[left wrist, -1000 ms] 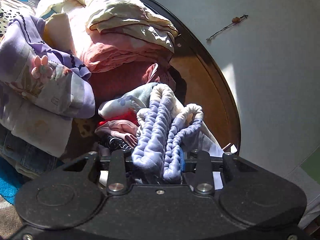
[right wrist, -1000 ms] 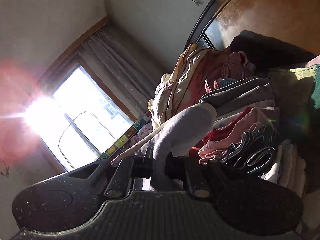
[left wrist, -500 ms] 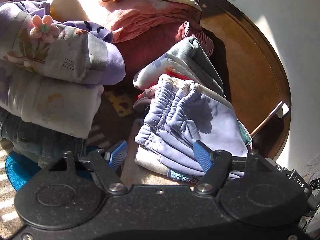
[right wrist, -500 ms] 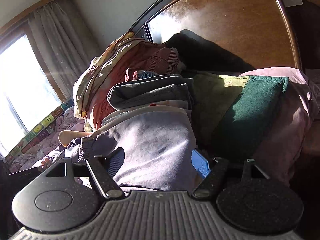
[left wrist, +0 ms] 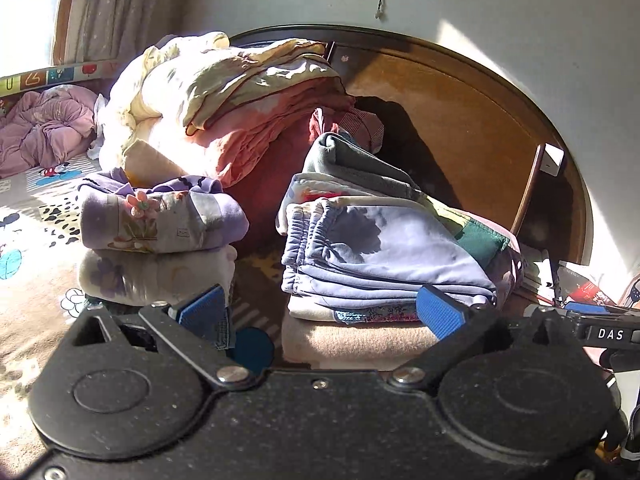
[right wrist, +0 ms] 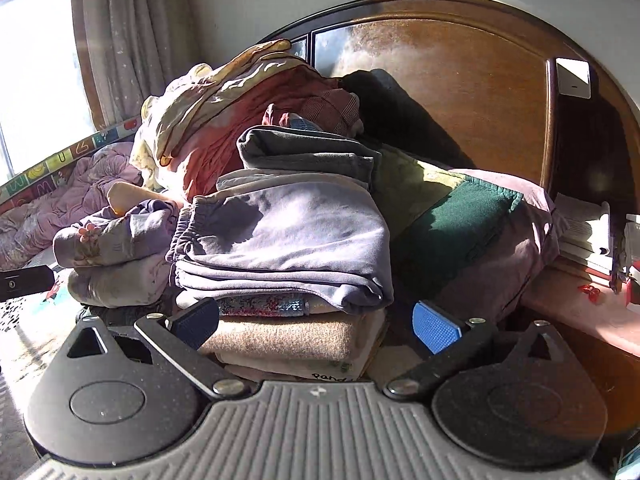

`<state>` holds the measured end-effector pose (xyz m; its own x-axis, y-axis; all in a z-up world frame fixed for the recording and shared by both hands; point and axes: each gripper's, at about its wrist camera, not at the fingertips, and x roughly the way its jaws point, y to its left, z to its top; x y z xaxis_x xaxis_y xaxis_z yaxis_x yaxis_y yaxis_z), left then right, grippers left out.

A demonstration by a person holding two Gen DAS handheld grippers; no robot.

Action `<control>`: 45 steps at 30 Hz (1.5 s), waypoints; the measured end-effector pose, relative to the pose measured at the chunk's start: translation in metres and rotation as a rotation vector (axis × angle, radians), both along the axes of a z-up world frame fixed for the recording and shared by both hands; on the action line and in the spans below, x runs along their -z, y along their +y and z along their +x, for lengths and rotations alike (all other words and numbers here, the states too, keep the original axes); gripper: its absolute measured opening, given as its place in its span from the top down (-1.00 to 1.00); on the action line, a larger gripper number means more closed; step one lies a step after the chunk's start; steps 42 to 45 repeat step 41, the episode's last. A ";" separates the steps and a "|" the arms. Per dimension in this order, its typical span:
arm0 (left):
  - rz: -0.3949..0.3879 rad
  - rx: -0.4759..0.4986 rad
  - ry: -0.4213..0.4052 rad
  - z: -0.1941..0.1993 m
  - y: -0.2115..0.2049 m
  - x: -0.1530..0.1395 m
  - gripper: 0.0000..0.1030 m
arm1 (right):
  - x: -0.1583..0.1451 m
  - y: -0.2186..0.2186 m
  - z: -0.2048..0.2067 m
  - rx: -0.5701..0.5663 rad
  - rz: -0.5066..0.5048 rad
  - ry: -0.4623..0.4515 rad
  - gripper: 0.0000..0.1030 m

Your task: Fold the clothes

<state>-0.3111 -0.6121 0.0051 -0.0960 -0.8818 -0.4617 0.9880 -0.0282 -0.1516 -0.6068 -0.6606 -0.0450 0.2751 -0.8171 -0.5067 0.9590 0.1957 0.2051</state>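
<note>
A folded pale lilac-blue garment with an elastic waistband lies on top of a stack of folded clothes, above a tan folded piece. It also shows in the right wrist view. My left gripper is open and empty, just in front of the stack. My right gripper is open and empty, its pads either side of the tan layer, close to the stack's front.
A second folded stack with a purple flowered garment stands to the left. Piled quilts lie behind, against the wooden headboard. A pillow with a green band sits right of the stack. A bedside surface is far right.
A second ago both grippers were shut on the lilac-blue garment. They set it on the stack, opened, and have pulled back from it.
</note>
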 end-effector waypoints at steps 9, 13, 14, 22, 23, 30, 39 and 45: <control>0.023 -0.037 -0.031 -0.037 0.008 -0.010 -1.00 | -0.023 0.038 0.011 0.056 0.019 0.125 -0.99; 0.035 -0.053 -0.056 -0.048 0.012 -0.012 -1.00 | -0.032 0.049 0.013 0.074 0.007 0.145 -0.99; 0.040 -0.056 -0.067 -0.049 0.013 -0.012 -1.00 | -0.034 0.051 0.014 0.075 0.007 0.147 -0.99; 0.059 -0.072 -0.136 -0.053 0.021 -0.011 -1.00 | -0.038 0.056 0.025 0.050 0.030 0.138 -0.99; 0.058 -0.073 -0.135 -0.052 0.022 -0.012 -1.00 | -0.037 0.056 0.027 0.045 0.035 0.137 -0.99; 0.055 -0.076 -0.131 -0.049 0.022 -0.011 -1.00 | -0.037 0.059 0.034 0.040 0.046 0.139 -0.99; 0.070 -0.057 -0.097 -0.047 0.021 -0.005 -1.00 | -0.037 0.058 0.035 0.046 0.057 0.133 -0.99; 0.071 -0.055 -0.075 -0.046 0.021 -0.004 -1.00 | -0.036 0.058 0.036 0.046 0.059 0.135 -0.99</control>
